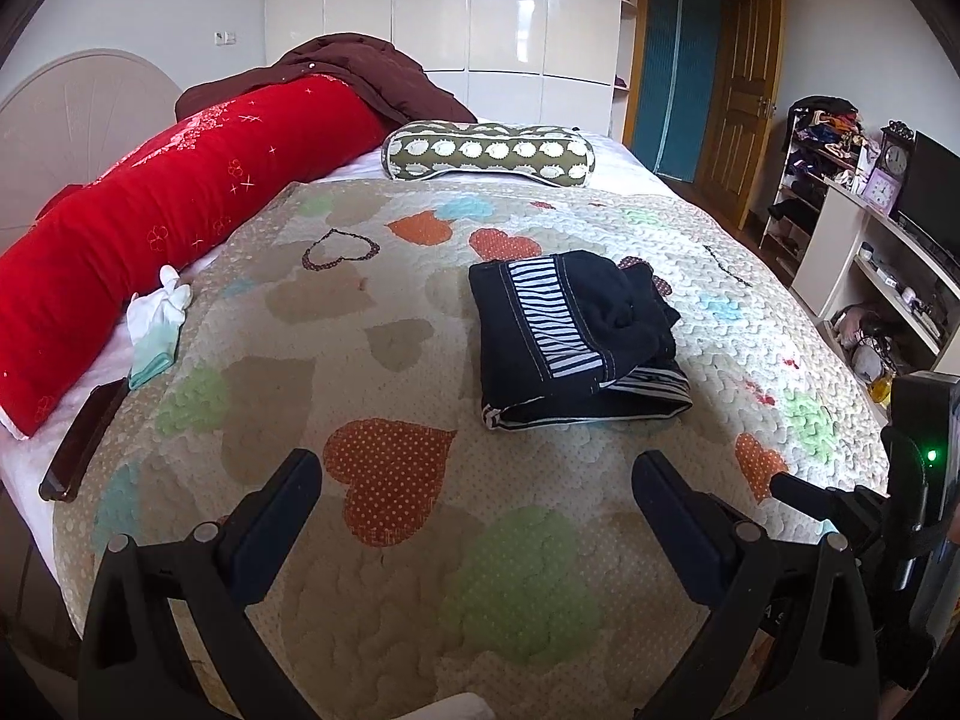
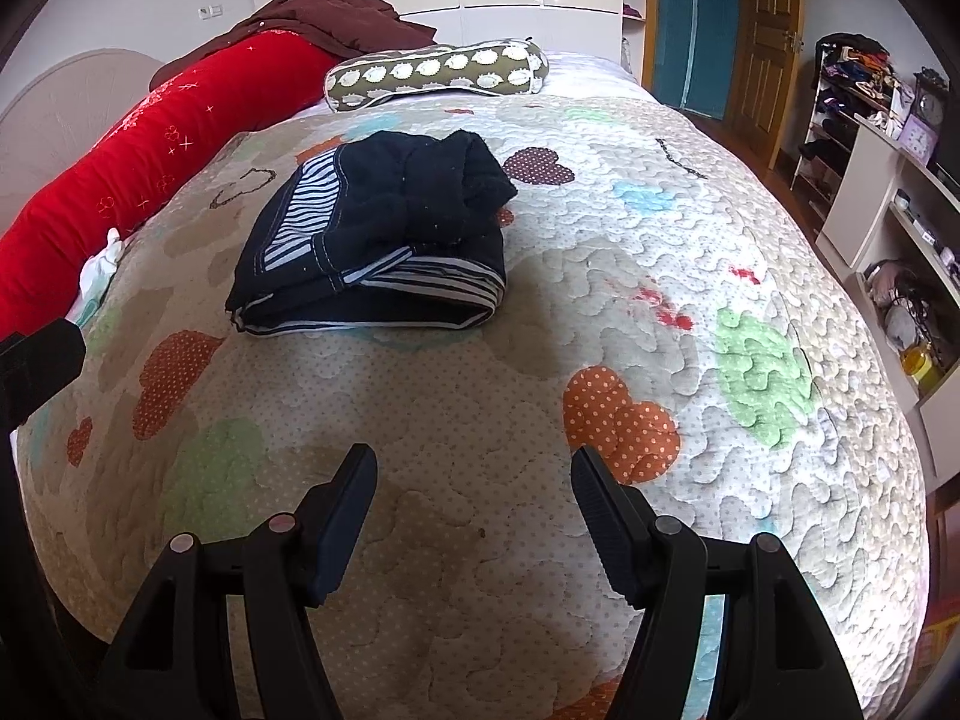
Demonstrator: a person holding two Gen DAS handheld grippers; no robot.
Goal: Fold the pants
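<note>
Fingers of the left gripper (image 1: 477, 477) stood wide apart over bare quilt (image 1: 420, 570), holding nothing, and those of the right gripper (image 2: 474, 468) were likewise spread and empty. From both, the pants (image 1: 570, 336) lay ahead and well apart: slightly right of centre in the left wrist view, up and to the left in the right wrist view (image 2: 378, 240). They sat as a compact dark bundle with striped lining showing, the long side running roughly across the frame and the layered edge facing the grippers. Neither gripper looked clearly nearer. By that shape the folding seemed largely done, though the top layer was bunched and may have wanted smoothing. Open quilt surrounded the bundle on every side; the red bolster (image 1: 150, 222), a white cloth (image 1: 156, 324) and the spotted pillow (image 1: 489, 150) lay far off.
</note>
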